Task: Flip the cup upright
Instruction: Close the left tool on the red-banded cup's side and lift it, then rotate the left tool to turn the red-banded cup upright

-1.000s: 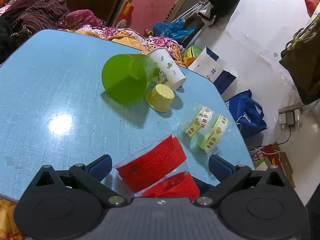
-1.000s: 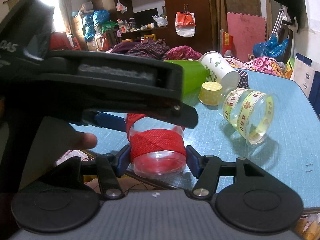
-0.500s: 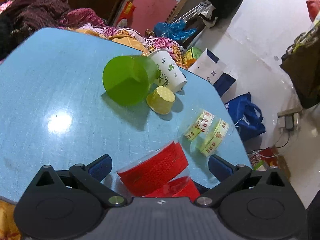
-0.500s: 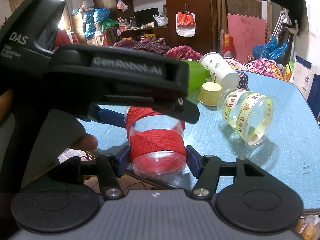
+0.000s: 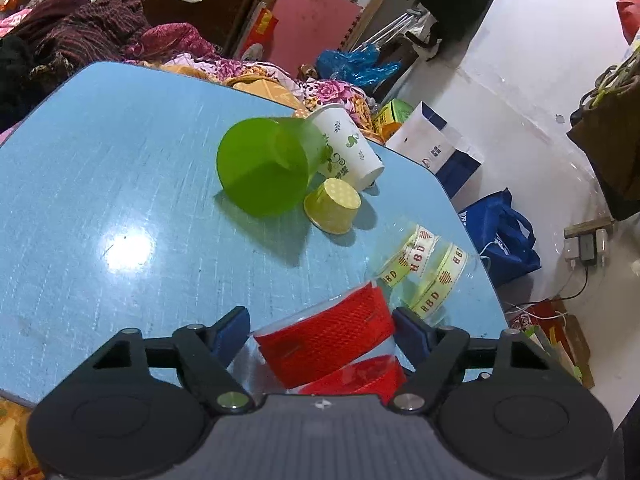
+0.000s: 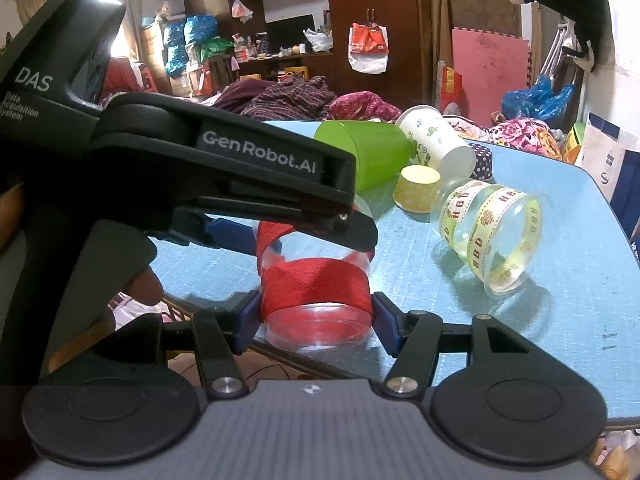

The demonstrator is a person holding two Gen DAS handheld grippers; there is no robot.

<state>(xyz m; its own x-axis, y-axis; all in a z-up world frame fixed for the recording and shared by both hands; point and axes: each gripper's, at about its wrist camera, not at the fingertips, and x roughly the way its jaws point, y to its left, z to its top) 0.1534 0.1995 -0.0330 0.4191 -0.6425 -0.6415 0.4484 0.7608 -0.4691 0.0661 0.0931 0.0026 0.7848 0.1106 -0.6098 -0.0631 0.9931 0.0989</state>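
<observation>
A clear plastic cup with red ribbon bands (image 5: 326, 340) (image 6: 316, 284) is at the near edge of the blue table (image 5: 120, 200). My left gripper (image 5: 322, 330) has closed in on it from above and both blue pads touch its sides. My right gripper (image 6: 314, 318) is shut on the same cup near its base, from the table's edge. The cup stands roughly upright in the right wrist view, with the left gripper's black body (image 6: 192, 168) over its top.
A clear cup with yellow HBD ribbon (image 6: 492, 232) lies on its side to the right. Further back lie a green cup (image 5: 266, 166), a white paper cup (image 5: 346, 148) and a small yellow paper cup (image 5: 332, 206). The table edge is right below the grippers.
My left gripper's fingers have closed from wide open onto the red-ribbon cup. The right gripper still holds it, and the cup has barely moved.
</observation>
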